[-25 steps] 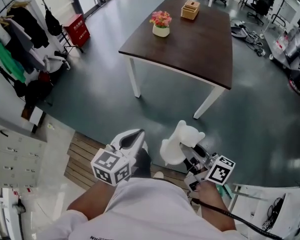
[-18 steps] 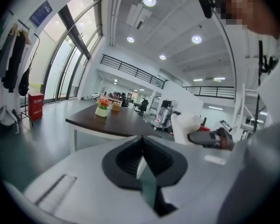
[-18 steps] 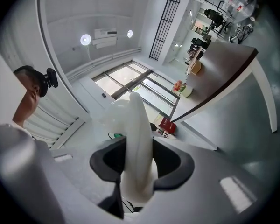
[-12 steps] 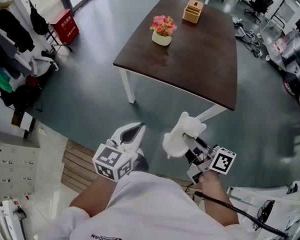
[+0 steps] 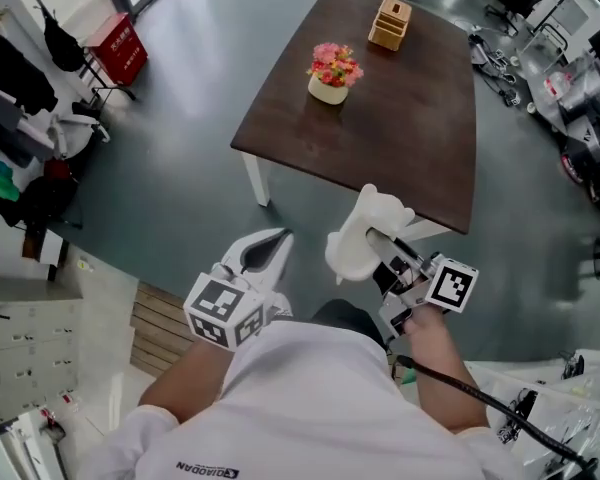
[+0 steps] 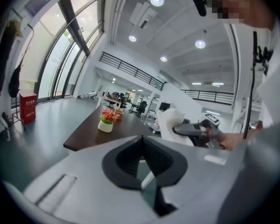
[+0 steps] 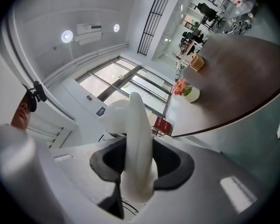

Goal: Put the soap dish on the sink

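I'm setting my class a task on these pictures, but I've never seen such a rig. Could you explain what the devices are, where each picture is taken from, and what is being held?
There is no robot here. A person holds a two-jaw gripper in each hand, and the cubes with square markers are part of them. The head view looks down from a camera on the person's head. The other two views ride on the grippers and look along their jaws. The right gripper is clamped on a white soap dish. The left gripper holds nothing, jaws together. Ahead stands a dark table with a flower pot and a wooden box. No sink shows.
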Demonstrator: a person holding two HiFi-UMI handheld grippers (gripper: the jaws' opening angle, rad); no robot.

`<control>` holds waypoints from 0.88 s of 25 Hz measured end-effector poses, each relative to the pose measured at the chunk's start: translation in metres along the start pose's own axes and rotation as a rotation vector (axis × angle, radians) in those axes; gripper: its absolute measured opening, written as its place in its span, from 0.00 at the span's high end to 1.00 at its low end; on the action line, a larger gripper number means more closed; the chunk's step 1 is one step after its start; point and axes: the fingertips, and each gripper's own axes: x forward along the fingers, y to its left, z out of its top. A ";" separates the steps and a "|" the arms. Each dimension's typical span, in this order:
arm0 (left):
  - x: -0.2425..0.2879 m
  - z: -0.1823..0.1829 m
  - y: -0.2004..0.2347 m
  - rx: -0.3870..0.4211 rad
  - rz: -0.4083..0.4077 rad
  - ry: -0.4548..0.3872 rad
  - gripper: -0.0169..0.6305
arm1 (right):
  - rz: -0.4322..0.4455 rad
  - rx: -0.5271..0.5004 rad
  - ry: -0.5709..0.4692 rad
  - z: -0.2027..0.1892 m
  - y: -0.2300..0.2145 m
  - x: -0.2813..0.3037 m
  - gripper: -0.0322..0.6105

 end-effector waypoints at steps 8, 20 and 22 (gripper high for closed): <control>0.036 0.023 0.055 0.001 0.029 0.021 0.97 | -0.011 0.059 -0.018 0.035 -0.031 0.045 0.74; 0.118 0.075 0.128 0.000 0.081 0.066 0.97 | -0.048 0.196 0.110 0.074 -0.145 0.128 0.74; 0.127 0.076 0.139 0.017 0.091 0.075 0.97 | -0.125 0.218 0.154 0.069 -0.167 0.135 0.74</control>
